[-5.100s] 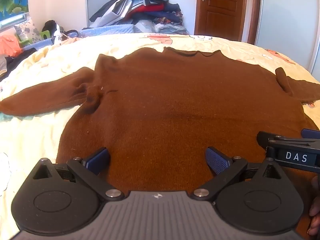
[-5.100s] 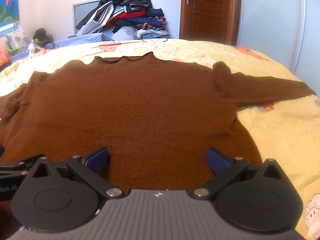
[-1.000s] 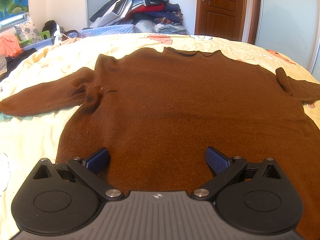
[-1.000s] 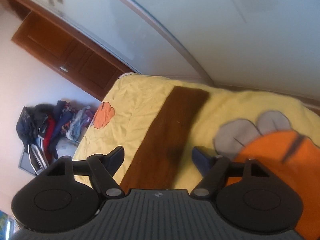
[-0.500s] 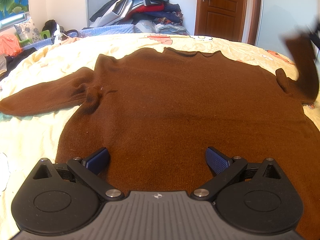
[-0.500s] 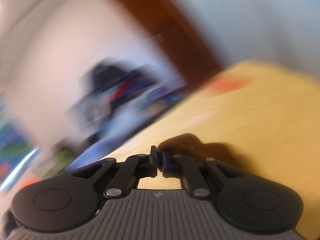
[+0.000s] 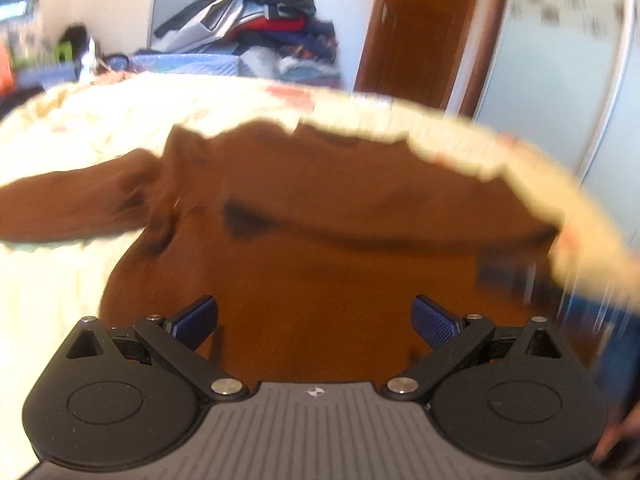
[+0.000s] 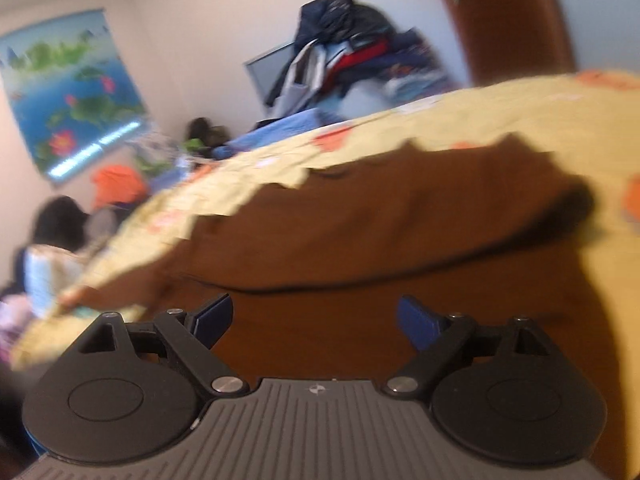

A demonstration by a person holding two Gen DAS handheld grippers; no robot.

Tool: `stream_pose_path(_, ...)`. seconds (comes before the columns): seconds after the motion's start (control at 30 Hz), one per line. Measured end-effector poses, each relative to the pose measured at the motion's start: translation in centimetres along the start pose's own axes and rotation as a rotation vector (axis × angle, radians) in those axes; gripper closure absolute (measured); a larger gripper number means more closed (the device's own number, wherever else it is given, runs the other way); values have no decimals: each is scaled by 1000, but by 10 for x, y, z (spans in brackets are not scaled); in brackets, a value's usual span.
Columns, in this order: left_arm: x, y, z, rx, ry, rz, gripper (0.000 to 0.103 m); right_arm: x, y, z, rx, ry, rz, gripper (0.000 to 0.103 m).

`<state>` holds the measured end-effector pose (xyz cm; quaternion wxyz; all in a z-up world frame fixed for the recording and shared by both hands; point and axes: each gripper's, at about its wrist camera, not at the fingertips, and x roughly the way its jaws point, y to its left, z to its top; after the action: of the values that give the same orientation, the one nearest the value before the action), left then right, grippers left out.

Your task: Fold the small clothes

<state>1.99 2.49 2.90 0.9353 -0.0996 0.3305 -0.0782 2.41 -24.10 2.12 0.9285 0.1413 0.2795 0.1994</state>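
One brown sweater (image 7: 320, 216) lies on one bed (image 7: 100, 136), with one heap of clothes (image 7: 256, 12) at the upper middle of the frame. Two claws show: the left claw (image 7: 314, 320) and the right claw (image 8: 314, 316), each with two blue pads. One door (image 7: 412, 32) and one lotus picture (image 8: 68, 92) make up the rest.

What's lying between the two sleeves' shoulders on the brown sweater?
The right sleeve, folded across the brown sweater chest, in the left wrist view.
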Motion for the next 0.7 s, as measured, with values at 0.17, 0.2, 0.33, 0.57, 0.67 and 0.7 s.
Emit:
stream_pose_path(0.17,45,29,43,-318,46,-71,0,3,-31,-11,116,-19,-10,5)
stream_pose_path(0.2,55,32,46,-354,56,-36,6,5,-32,-12,124,-18,-12,5)
stream_pose_path(0.33,85,33,62,-350,52,119,76,5,-33,-14,115,-19,-9,2)
stream_pose_path(0.57,55,26,85,-201,-125,269,98,3,-38,-12,148,-24,31,0)
stream_pose_path(0.67,50,44,89,-168,-114,328,98,5,-40,-13,156,-26,39,0)
stream_pose_path(0.7,55,47,84,-151,-74,330,98,5,-40,-12,158,-26,42,0)
